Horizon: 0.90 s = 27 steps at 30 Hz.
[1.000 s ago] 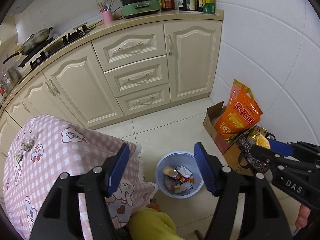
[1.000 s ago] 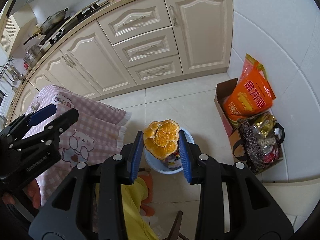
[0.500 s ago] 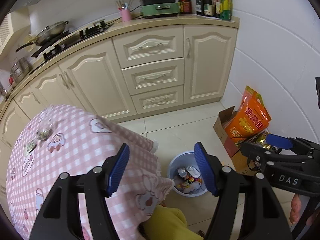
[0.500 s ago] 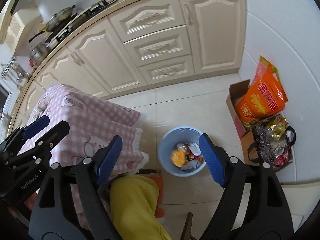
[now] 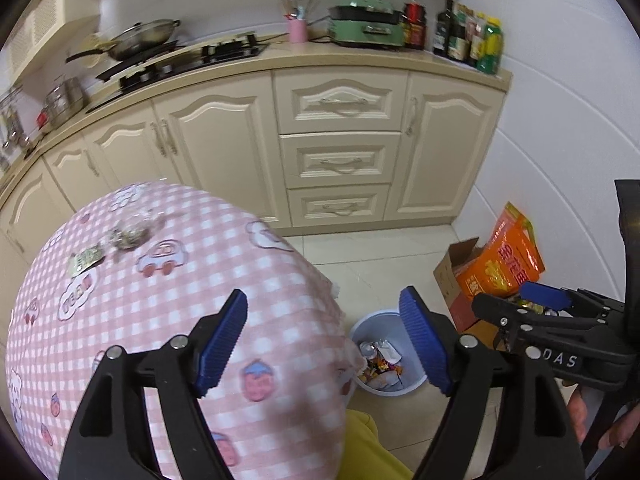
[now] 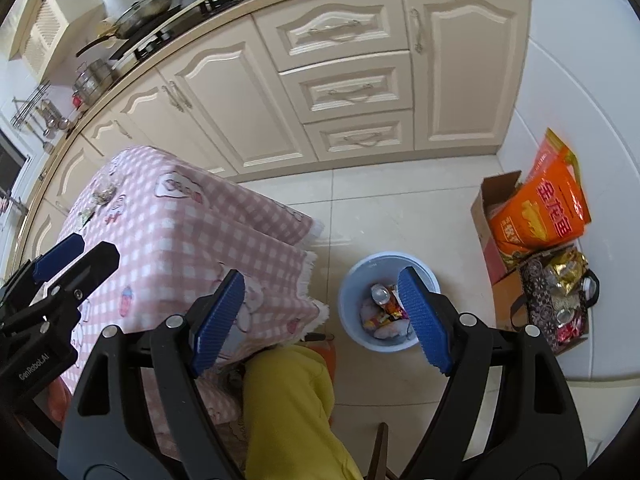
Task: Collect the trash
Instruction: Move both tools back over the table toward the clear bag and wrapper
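Note:
A light blue bin (image 6: pixel 362 266) stands on the floor beside the table, with a can and wrappers (image 6: pixel 380 308) inside. Over its left rim my right gripper (image 6: pixel 321 274) is open and holds nothing. My left gripper (image 5: pixel 322 292) hangs over the near corner of the pink checkered tablecloth (image 5: pixel 180 300). Its jaws are opening with nothing between them. Crumpled clear wrappers (image 5: pixel 128 236) and a small green packet (image 5: pixel 86 258) lie on the far side of the table. The bin (image 5: pixel 400 390) shows past the table's corner, and the right gripper (image 5: pixel 544 300) shows at the right.
A cardboard box with an orange bag (image 6: pixel 540 208) and a dark patterned bag of shiny wrappers (image 6: pixel 560 300) stand by the right wall. Cream cabinets (image 5: pixel 340 160) run along the back under a stove and bottles. A yellow trouser leg (image 6: pixel 288 400) is below the grippers.
The right gripper opened and the orange peel fell into the bin. Both grippers have drawn back from the bin toward the table, and the left jaws stand a little wider.

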Available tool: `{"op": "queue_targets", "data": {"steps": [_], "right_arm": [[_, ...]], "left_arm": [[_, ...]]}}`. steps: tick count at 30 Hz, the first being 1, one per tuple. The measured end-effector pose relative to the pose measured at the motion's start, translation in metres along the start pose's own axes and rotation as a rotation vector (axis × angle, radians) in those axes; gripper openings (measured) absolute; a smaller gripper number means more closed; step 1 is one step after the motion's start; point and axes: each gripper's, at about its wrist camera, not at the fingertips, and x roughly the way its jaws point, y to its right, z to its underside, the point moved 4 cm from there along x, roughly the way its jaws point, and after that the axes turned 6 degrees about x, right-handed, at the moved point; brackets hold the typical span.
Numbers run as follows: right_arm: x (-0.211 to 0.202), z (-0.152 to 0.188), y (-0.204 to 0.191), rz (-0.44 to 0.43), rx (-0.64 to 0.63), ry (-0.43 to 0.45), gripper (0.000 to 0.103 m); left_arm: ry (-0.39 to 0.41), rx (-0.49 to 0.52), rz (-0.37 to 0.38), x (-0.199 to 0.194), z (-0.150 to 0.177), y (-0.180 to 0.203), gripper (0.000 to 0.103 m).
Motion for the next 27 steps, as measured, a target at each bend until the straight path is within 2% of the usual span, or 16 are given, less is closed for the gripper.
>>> {"op": "queue_targets", "data": {"steps": [7, 15, 19, 23, 27], "right_arm": [[0.000, -0.003, -0.052, -0.023, -0.098, -0.017, 0.079], [0.001, -0.009, -0.108, -0.062, -0.133, -0.036, 0.090], [0.010, -0.010, -0.139, -0.085, -0.159, -0.068, 0.091], [0.022, -0.007, -0.170, -0.072, -0.196, -0.101, 0.093], [0.039, -0.005, -0.201, -0.099, -0.187, -0.181, 0.093]], "left_arm": [[0.004, -0.106, -0.037, -0.011, 0.003, -0.058, 0.080], [0.022, -0.226, -0.073, -0.027, 0.012, -0.127, 0.083], [0.029, -0.267, -0.106, -0.036, 0.020, -0.159, 0.083], [0.028, -0.323, -0.133, -0.042, 0.030, -0.195, 0.084], [0.025, -0.373, -0.158, -0.046, 0.041, -0.229, 0.085]]}}
